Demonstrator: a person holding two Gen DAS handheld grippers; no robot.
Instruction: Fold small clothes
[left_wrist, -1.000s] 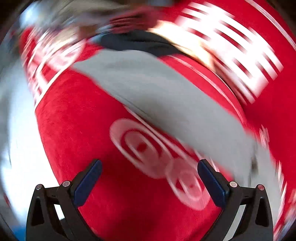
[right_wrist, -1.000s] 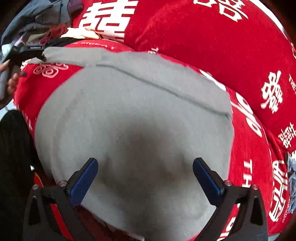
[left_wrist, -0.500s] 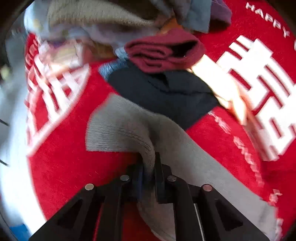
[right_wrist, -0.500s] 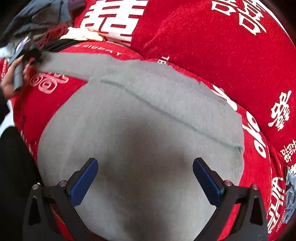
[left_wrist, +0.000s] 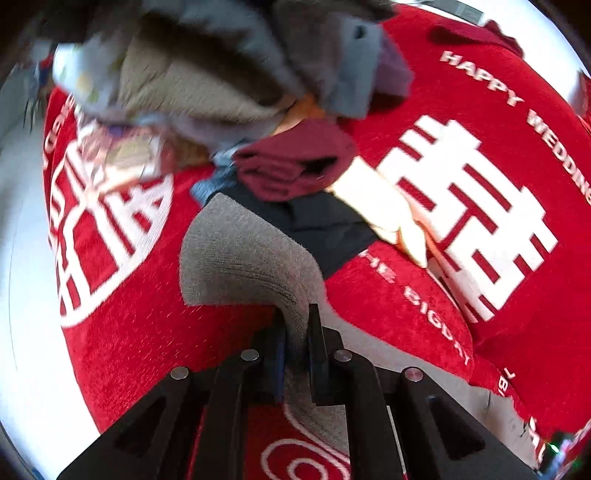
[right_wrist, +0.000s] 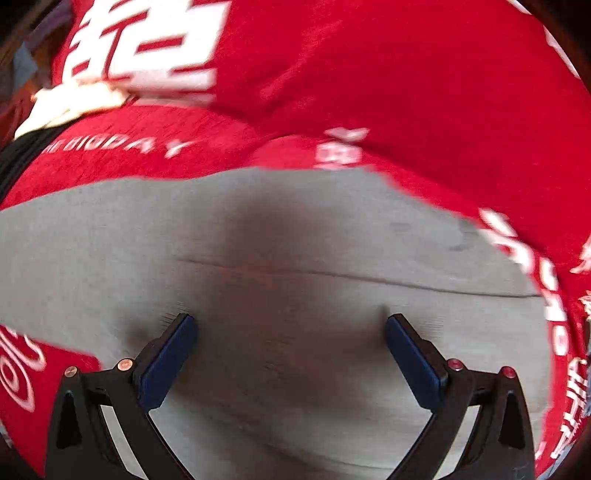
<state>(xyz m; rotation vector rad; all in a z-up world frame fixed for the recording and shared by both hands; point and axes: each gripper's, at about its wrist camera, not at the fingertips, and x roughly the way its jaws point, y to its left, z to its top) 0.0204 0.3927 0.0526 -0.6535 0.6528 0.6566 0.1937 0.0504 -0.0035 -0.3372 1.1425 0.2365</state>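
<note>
Holding: my left hand-held gripper (left_wrist: 297, 332) is clamped on the cuff end of the grey garment (left_wrist: 240, 254) — pinched there so I can carry that end over.
Bracing: my right hand-held gripper (right_wrist: 290, 332) is spread wide, fingertips on the grey body to pin it.
Location: garment lies flat on the red cloth (right_wrist: 406, 85), beside the unfolded pile (left_wrist: 229, 74).

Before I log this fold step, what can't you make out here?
- Left wrist view: the left gripper fingers hide the pinched edge of the grey garment; the pile of clothes is motion-blurred.
- Right wrist view: the garment runs off the bottom edge; whether the open right gripper touches it is unclear.
</note>
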